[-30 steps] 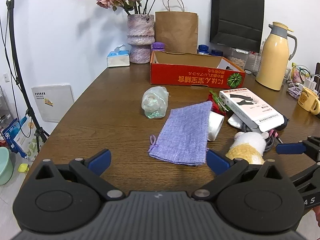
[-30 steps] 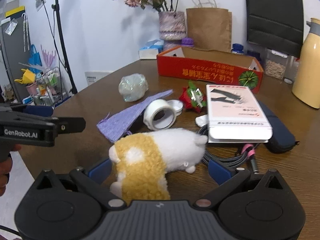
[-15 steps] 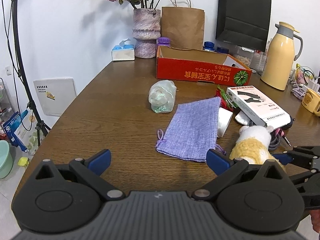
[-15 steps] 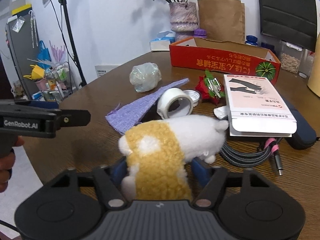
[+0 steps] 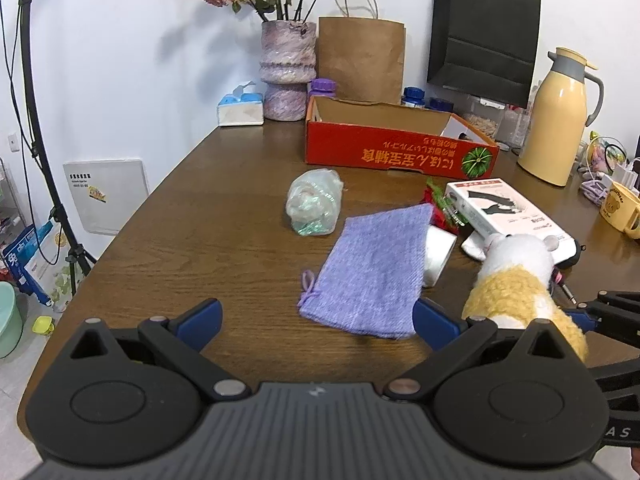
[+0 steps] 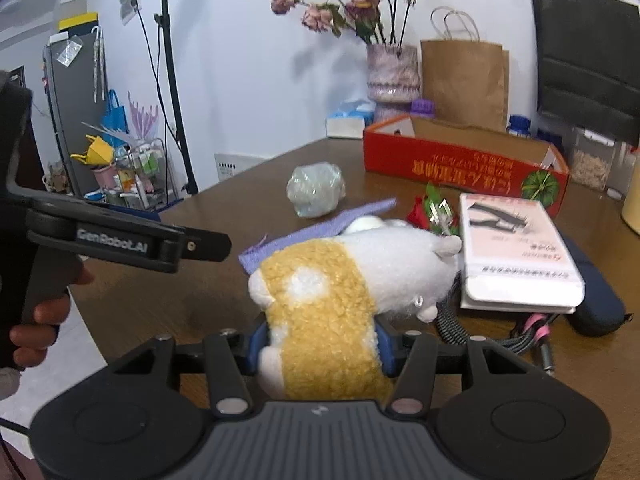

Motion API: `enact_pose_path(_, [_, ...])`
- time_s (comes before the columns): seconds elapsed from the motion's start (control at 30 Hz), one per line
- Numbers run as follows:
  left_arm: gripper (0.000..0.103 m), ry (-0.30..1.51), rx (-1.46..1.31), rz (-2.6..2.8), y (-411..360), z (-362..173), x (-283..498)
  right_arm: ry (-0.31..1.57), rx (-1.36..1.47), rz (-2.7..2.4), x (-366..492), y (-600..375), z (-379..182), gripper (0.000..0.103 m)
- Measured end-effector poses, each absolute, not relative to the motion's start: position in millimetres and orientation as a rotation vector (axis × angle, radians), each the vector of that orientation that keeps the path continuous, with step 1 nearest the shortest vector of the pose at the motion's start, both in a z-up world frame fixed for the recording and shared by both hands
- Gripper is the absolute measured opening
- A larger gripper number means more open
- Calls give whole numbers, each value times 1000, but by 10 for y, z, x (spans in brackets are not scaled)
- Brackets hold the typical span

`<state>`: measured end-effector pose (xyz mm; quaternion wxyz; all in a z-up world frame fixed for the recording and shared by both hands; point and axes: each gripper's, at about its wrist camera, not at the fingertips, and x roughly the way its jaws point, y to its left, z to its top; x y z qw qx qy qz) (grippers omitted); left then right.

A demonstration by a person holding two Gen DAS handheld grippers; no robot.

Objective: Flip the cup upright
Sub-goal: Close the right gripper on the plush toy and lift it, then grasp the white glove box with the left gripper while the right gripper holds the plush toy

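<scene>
The right tool (image 6: 318,346) is clamped on the plush (image 6: 340,288), clearing it aside by my reading, the left tool (image 5: 316,316) gapes empty; next, reach the cup (image 5: 438,254) lying sideways under the pouch (image 5: 372,272).

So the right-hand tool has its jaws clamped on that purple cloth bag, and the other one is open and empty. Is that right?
Not quite. The right gripper has its jaws clamped on the yellow-and-white plush toy, not the purple bag, which lies flat on the table; the right wrist view shows this. The left gripper is indeed open and empty.
</scene>
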<state>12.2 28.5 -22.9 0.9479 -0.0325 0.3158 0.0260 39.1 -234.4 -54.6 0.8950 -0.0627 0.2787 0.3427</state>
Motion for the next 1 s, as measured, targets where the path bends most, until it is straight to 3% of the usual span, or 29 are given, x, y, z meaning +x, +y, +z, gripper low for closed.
enact_pose_path(1.0, [103, 679, -63, 1, -831, 17, 944, 444, -92, 540, 988, -3566, -219, 51])
